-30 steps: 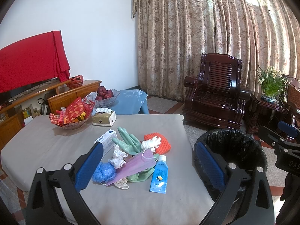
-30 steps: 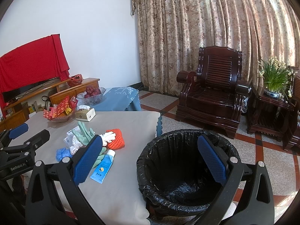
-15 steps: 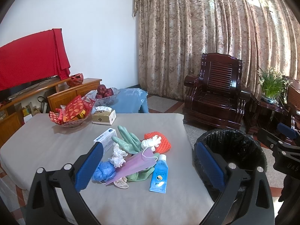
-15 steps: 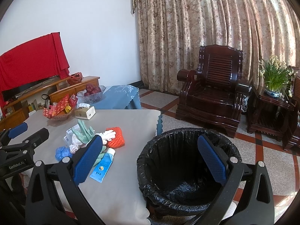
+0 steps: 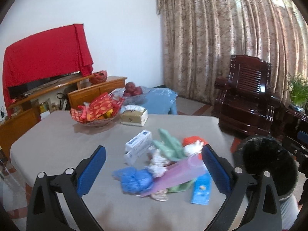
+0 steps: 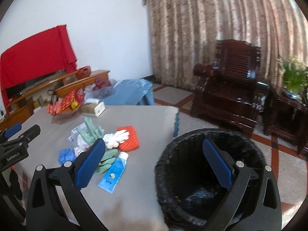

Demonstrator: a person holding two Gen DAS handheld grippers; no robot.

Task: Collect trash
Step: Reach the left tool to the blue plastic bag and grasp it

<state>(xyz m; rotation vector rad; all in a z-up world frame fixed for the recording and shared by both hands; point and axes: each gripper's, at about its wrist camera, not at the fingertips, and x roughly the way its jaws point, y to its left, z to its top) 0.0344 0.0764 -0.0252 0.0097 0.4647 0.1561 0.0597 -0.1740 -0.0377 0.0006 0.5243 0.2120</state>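
Note:
A heap of trash lies on the grey table (image 5: 57,146): a blue crumpled cap (image 5: 134,179), a purple face mask (image 5: 179,174), green rubber gloves (image 5: 170,146), a blue tube (image 5: 201,189), an orange mesh pad (image 5: 192,140), white crumpled tissue (image 5: 158,163) and a white box (image 5: 137,146). My left gripper (image 5: 154,170) is open above the heap. My right gripper (image 6: 154,163) is open and empty, between the table edge and the black-lined bin (image 6: 207,173). The tube (image 6: 113,173) and orange pad (image 6: 128,138) also show in the right wrist view.
A bowl of red packets (image 5: 96,113), a tissue box (image 5: 134,116) and a fruit bowl (image 5: 132,92) stand at the table's far side. A dark wooden armchair (image 5: 248,94) and a plant (image 5: 298,90) are beyond the bin (image 5: 269,165).
Both grippers have moved left and slightly forward; the left one now frames the trash heap more centrally. Both stay open. The trash has not moved.

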